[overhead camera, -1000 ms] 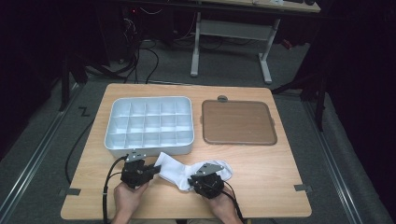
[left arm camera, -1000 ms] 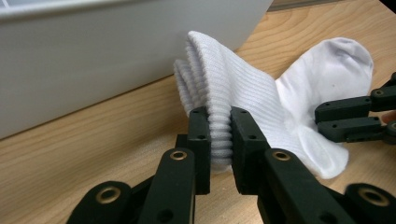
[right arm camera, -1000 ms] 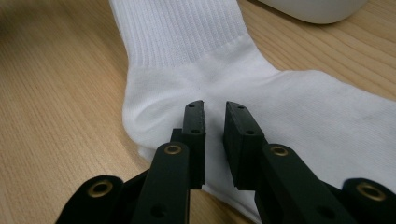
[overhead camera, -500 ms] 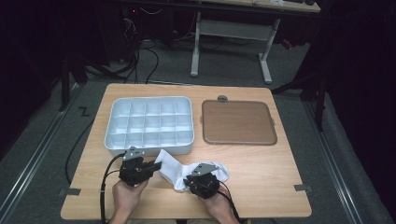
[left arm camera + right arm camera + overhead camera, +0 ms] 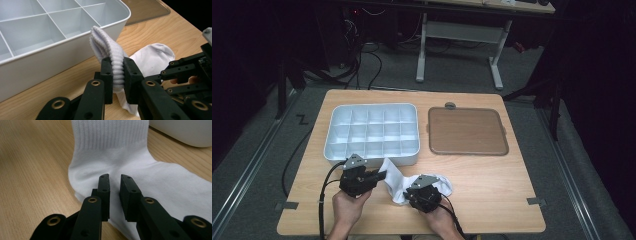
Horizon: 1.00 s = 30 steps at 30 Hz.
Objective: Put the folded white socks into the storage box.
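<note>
Sock (image 5: pixel 412 182) lies on the table (image 5: pixel 492 190) near my edge, just in front of the white divider tray (image 5: pixel 372 132), with the brown lid (image 5: pixel 467 131) well apart to the right. Left gripper (image 5: pixel 117 72): jaws closed on the ribbed cuff, pads pressing the folded ribbing from both sides, cuff lifted off the wood and standing up beside the tray's near wall. Right gripper (image 5: pixel 114 185): jaws nearly together with a narrow gap showing over the heel area; I judge they pinch the fabric there, but the right gripper view does not let me confirm cloth between the pads, so I mark the hold as probable only. In the high view the sock's long axis runs across the table, cuff at the left and raised toward the tray, toe at the right and flat on the wood beyond the right gripper (image 5: pixel 424 192). The left gripper (image 5: pixel 362 177) holds the cuff end; the right sits nearer the middle of the sock, with the toe beyond it. Judgement: the coming move turns on that axis, since folding or rolling means carrying one end along it toward the other before anything fits a tray cell.
</note>
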Available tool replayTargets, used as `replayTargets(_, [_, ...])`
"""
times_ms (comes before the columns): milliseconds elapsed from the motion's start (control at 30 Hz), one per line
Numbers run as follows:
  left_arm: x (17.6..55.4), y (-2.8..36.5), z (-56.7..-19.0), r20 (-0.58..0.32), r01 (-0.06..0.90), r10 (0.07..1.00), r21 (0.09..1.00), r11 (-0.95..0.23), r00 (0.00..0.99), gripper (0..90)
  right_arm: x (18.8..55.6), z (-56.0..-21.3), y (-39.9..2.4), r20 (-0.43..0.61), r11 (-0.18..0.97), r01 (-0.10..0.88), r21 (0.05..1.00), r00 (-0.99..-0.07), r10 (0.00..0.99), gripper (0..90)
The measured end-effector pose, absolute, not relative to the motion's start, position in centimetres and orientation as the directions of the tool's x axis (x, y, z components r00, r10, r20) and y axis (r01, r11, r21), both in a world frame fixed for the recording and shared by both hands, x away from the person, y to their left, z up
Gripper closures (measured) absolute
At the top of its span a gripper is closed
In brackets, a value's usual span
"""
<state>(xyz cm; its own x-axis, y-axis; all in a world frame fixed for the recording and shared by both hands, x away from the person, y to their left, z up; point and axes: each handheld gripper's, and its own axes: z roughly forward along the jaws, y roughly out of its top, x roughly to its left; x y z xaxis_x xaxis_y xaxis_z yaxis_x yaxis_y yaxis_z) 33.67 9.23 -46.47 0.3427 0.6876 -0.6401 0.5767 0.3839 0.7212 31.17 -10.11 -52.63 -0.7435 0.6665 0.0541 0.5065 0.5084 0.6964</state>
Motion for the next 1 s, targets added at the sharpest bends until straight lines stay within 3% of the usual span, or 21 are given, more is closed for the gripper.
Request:
replayTargets(633, [33.8, 8.5, -45.6, -0.639, 0.585, 0.672, 0.725, 0.363, 0.374, 80.0, 31.6, -52.5, -7.7, 0.058, 0.538, 0.489, 0.687, -0.774, 0.63, 78.8])
replayTargets(1000, [33.7, 8.1, -45.9, -0.627, 0.59, 0.682, 0.73, 0.345, 0.377, 80.0, 31.3, -49.6, -12.2, 0.036, 0.45, 0.494, 0.744, -0.702, 0.712, 75.5])
